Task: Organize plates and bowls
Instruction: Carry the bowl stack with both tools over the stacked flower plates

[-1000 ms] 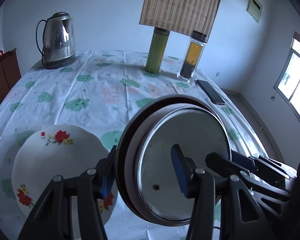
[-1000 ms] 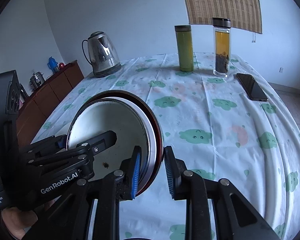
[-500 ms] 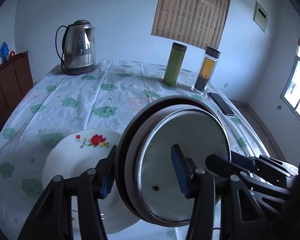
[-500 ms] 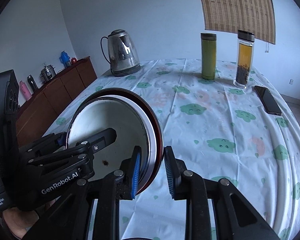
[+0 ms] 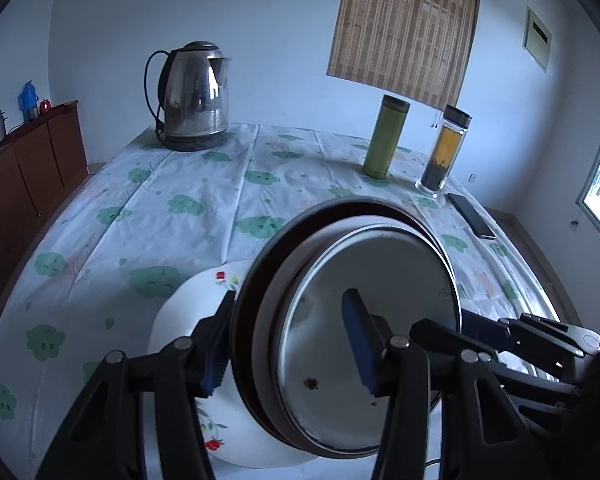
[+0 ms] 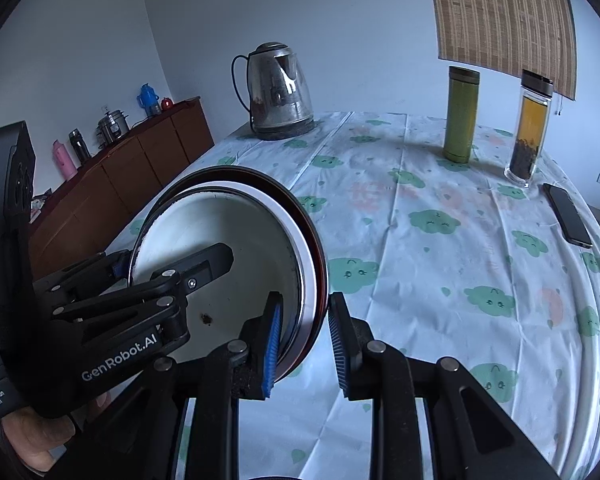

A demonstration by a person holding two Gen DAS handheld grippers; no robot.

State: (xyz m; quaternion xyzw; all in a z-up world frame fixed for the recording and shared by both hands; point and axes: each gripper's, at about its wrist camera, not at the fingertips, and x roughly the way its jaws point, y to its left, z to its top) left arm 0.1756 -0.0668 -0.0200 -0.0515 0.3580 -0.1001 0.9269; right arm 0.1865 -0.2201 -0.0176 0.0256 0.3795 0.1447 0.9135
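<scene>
A nested bowl stack (image 5: 364, 320) is being held on edge above the tabletop (image 5: 204, 216), its rim pinched by both the left gripper (image 5: 288, 344) and right gripper (image 6: 304, 340) jaws; the flowered plate (image 5: 188, 320) is lying flat just below-left.

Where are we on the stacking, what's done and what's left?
Done: bowls nested together. In hand: the left claw and right claw grip the nest by its rim, off the table. Left: setting it down, probably on the floral plate.

bowl (image 5: 364, 336) carried toward kettle (image 5: 194, 96), over plate (image 5: 180, 320)
</scene>
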